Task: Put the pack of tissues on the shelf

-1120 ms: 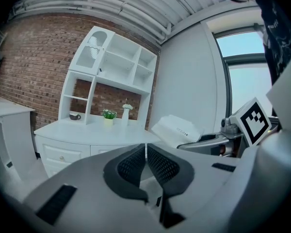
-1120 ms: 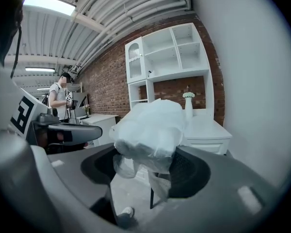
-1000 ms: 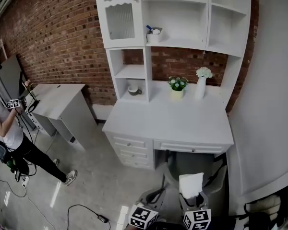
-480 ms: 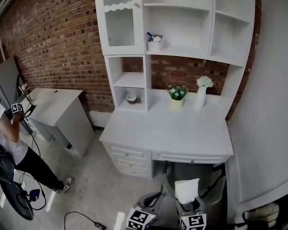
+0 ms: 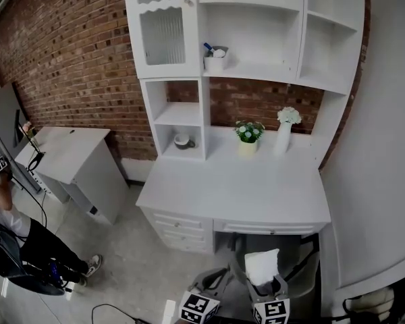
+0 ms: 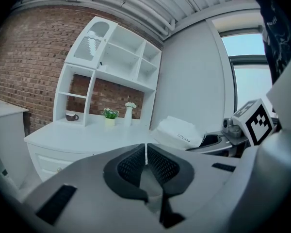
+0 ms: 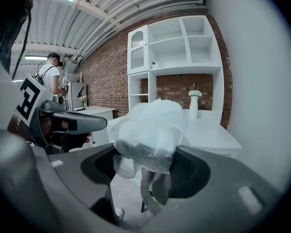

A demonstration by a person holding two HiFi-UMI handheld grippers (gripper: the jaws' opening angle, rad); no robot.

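Note:
A white pack of tissues (image 5: 262,266) (image 7: 153,129) (image 6: 180,131) sits between the jaws of my right gripper (image 5: 264,283) (image 7: 148,161), which is shut on it, low in the head view in front of the desk. My left gripper (image 5: 214,282) (image 6: 145,160) hangs beside it on the left, shut with nothing between its jaws. The white shelf unit (image 5: 255,71) (image 7: 169,67) (image 6: 116,64) rises over the white desk (image 5: 229,187) ahead, with open compartments.
On the desk stand a small potted plant (image 5: 248,135) and a white vase with flowers (image 5: 284,128). A cup (image 5: 183,141) sits in a low cubby, a container (image 5: 215,56) on an upper shelf. A chair (image 5: 283,245) is under the desk. A person (image 5: 13,228) stands at the far left by a grey table (image 5: 71,155).
The desk and shelf have drawn a little closer and shifted in the view. Both grippers stay low, the tissues still gripped. The person at left has moved further toward the frame's edge.

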